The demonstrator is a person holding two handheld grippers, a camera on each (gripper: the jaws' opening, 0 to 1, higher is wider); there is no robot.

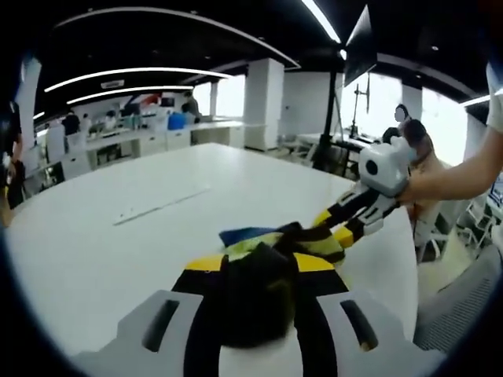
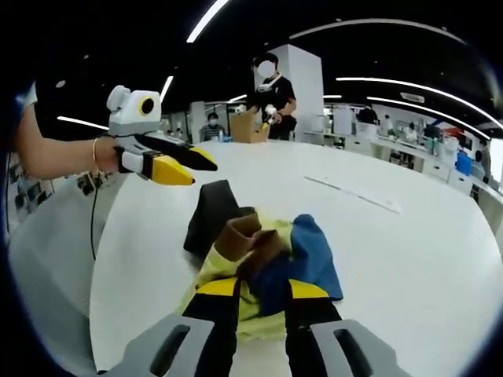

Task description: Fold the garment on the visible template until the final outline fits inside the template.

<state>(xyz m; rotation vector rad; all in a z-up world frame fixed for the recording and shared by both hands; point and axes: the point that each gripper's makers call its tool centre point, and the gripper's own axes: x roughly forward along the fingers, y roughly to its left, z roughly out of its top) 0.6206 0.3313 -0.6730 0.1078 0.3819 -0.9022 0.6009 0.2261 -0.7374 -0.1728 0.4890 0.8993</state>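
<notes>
Right claw [image 2: 263, 294] pinches the bunched garment [image 2: 259, 259] at its near end on the desk [image 2: 409, 259], while the left claw [image 2: 185, 163] hovers empty, jaws nearly together, beyond the garment's far dark edge.

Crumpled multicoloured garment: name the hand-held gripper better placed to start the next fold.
Right, probably. In the right gripper view, the right hand-held gripper has the yellow, blue and brown fabric garment between its jaws. The left hand-held gripper hangs higher, beside the garment's black part.
</notes>
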